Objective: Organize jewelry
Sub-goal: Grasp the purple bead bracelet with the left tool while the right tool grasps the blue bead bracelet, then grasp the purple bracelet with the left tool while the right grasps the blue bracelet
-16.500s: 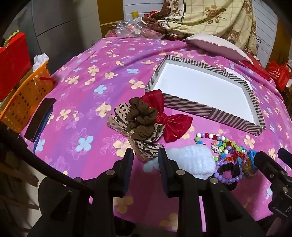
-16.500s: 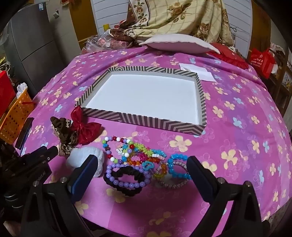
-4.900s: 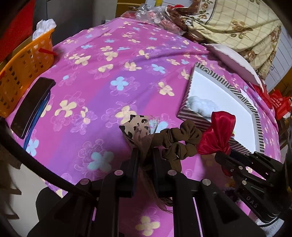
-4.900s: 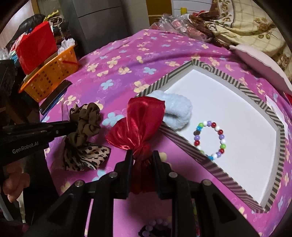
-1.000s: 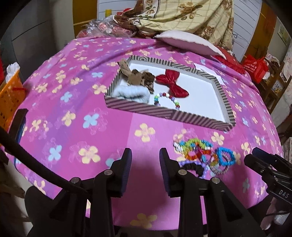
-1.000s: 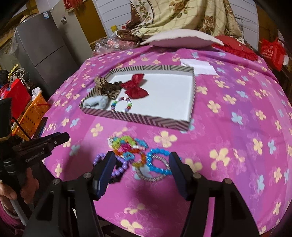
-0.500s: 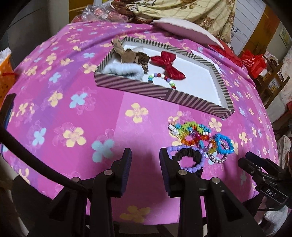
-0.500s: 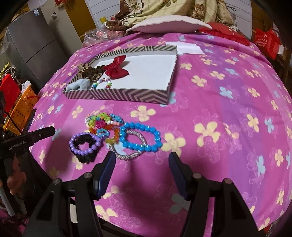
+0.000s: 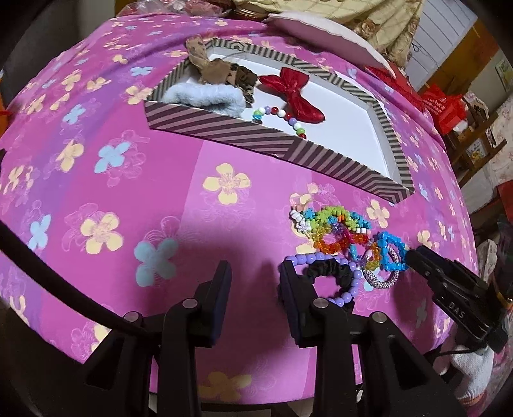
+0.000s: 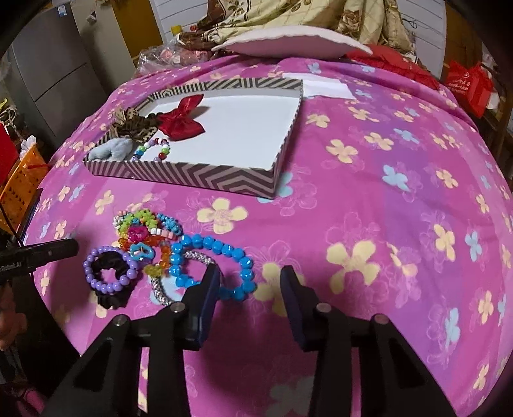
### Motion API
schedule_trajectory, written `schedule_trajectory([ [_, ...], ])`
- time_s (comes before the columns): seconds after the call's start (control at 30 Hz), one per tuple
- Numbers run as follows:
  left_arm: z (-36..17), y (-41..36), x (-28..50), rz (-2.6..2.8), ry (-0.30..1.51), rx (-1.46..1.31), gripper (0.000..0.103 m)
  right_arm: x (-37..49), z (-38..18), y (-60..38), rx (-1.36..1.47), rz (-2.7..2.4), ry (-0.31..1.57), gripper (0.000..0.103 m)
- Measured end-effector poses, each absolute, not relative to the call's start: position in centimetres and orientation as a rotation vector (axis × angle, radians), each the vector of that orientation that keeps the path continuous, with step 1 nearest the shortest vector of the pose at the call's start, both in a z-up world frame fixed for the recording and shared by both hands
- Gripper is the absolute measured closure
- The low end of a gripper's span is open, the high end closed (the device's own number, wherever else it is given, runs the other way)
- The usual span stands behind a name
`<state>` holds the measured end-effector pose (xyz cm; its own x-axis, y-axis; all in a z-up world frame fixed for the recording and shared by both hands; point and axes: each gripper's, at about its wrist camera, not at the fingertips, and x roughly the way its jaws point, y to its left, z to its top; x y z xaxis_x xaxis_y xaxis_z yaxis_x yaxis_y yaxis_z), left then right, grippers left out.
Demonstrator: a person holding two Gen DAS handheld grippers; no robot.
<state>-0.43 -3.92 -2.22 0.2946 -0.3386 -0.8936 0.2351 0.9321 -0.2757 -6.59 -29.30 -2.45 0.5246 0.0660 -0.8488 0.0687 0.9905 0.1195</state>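
A striped box (image 9: 243, 131) (image 10: 192, 174) on the pink flowered cloth holds a fluffy blue scrunchie (image 9: 205, 96), a leopard bow (image 9: 224, 69), a red bow (image 9: 295, 89) (image 10: 181, 120) and a multicolour bead bracelet (image 9: 282, 117). In front of it lies a pile of bracelets: purple beads around a black scrunchie (image 9: 330, 276) (image 10: 110, 269), blue beads (image 10: 211, 266), a silver band (image 10: 160, 288), bright plastic ones (image 9: 336, 224). My left gripper (image 9: 255, 279) is open, just left of the purple bracelet. My right gripper (image 10: 250, 282) is open, low over the blue bracelet's right side.
An orange basket (image 10: 19, 179) stands off the table's left edge. A white pillow (image 10: 288, 40), a patterned blanket (image 10: 288, 16) and white paper (image 10: 323, 85) lie behind the box. A red bag (image 10: 471, 86) hangs at the far right.
Both grippers have moved closer and lower to the bracelet pile. The right gripper has narrowed and now sits over the blue bead bracelet. The things in the box have not moved.
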Motion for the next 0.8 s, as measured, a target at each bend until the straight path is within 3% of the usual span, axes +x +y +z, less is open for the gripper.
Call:
schedule_trajectory([
  [0.8,-3.2,-6.0,0.2,-0.480,1.304,0.039,0.051,-5.1,-3.2,-29.4,0.116,0.020,1.040,0.062],
])
